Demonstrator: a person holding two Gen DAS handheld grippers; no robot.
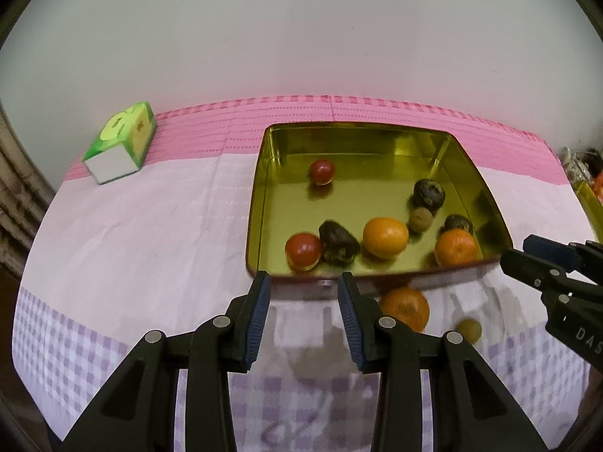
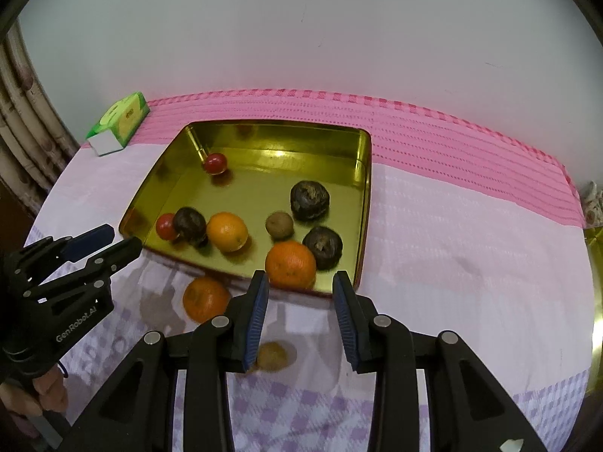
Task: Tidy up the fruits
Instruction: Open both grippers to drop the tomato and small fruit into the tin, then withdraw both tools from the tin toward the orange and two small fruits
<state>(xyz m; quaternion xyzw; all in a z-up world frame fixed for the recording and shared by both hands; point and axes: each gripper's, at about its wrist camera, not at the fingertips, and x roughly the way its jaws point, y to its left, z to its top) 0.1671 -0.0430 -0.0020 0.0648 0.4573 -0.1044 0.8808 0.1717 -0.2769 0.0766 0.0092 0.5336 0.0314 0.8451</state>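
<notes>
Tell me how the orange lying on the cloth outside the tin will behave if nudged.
The orange looks round, so it will likely roll on the flat cloth. The tin wall beside it may stop it. Its skin looks firm, probably not fragile.

left wrist: high, facing down-forward, near | right wrist: same | shared: square gold metal tin [image 1: 377, 135] [image 2: 361, 173] at 12 o'clock

Not much to read here tbh. The left gripper [image 2: 120, 243] has "GenRobot.AI" in white along its black body, clear in the right wrist view. In the left wrist view the right gripper [image 1: 527, 254] shows just "DAS" before the frame cuts it off. The green box [image 1: 122, 143] has printing, but it's too blurry to read.
</notes>
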